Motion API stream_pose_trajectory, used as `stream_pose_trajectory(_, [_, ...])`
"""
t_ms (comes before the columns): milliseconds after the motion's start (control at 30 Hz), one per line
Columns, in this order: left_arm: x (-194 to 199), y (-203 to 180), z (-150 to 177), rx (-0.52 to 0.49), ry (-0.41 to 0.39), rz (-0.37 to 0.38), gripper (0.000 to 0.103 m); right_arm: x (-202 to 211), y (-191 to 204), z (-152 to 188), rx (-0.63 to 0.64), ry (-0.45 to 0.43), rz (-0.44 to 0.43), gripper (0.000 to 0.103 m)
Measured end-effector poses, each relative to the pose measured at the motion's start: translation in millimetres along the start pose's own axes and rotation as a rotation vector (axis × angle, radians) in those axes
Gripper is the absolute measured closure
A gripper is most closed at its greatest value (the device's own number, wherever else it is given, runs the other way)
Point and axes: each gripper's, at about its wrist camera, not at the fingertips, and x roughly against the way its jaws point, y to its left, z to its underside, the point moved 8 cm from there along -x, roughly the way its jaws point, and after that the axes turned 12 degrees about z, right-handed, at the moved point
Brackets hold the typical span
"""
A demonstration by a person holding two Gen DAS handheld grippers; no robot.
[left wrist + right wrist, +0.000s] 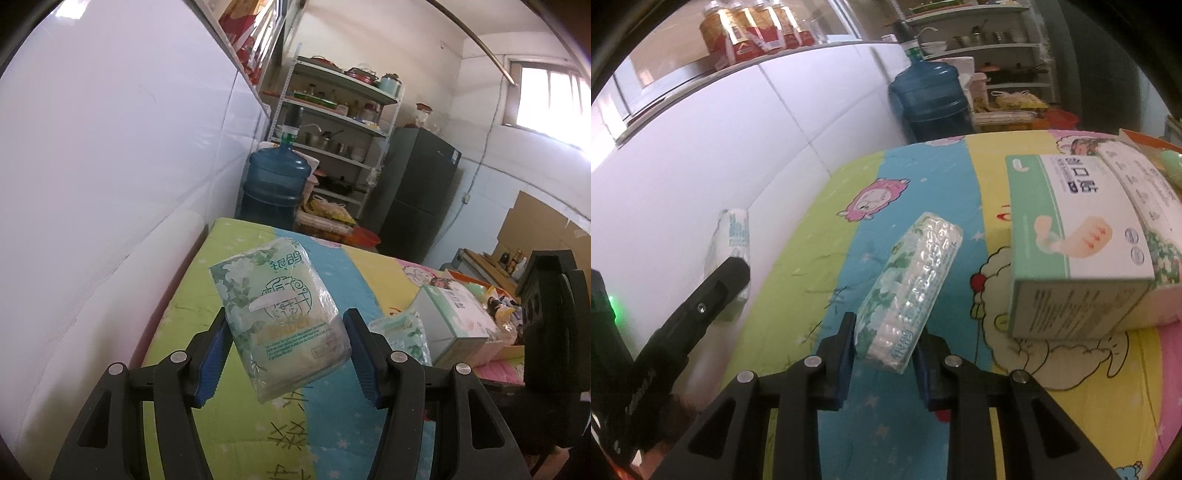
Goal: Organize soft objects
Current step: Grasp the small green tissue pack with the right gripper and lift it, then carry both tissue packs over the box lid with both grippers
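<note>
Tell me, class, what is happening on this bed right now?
A person holds a gripper in each hand, each clamped on a tissue pack. The left gripper holds a pack flat side up above the sheet. The right gripper pinches a second pack by its end, tilted, over the blue stripe. A green-and-white box sits to the right, and a water jug stands past the bed.

Beyond the right hand-held gripper (884, 341), the green box (1078, 236) hides most of a tissue pack (1165, 254); print on the box's side is too blurred to read.
</note>
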Motion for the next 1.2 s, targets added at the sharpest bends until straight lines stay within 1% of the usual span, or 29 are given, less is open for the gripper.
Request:
stream_pose_trajectory(267, [12,-21,6,-0.006,-0.005,-0.002,0.041,27,-3,16,0.079,-0.017,-0.036,0.074])
stream_pose_trajectory(433, [17,-48,14,-0.032,0.001,0.023,0.041,50,-12,30,0.132,-0.021,-0.056,0.074])
stream_pose_trajectory(600, [20,-74,20,-0.049,0.007,0.047,0.041,71,-25,41,0.151,-0.043,-0.055,0.074])
stream_pose_trajectory(900, [20,-120,25,-0.104,0.022,0.087,0.041,108,-66,55,0.098,-0.078,-0.052,0.074])
stream_pose_trajectory(1200, [6,-174,34,-0.169,0.059,0.143,0.041,131,-136,54,-0.016,-0.121,-0.010,0.074])
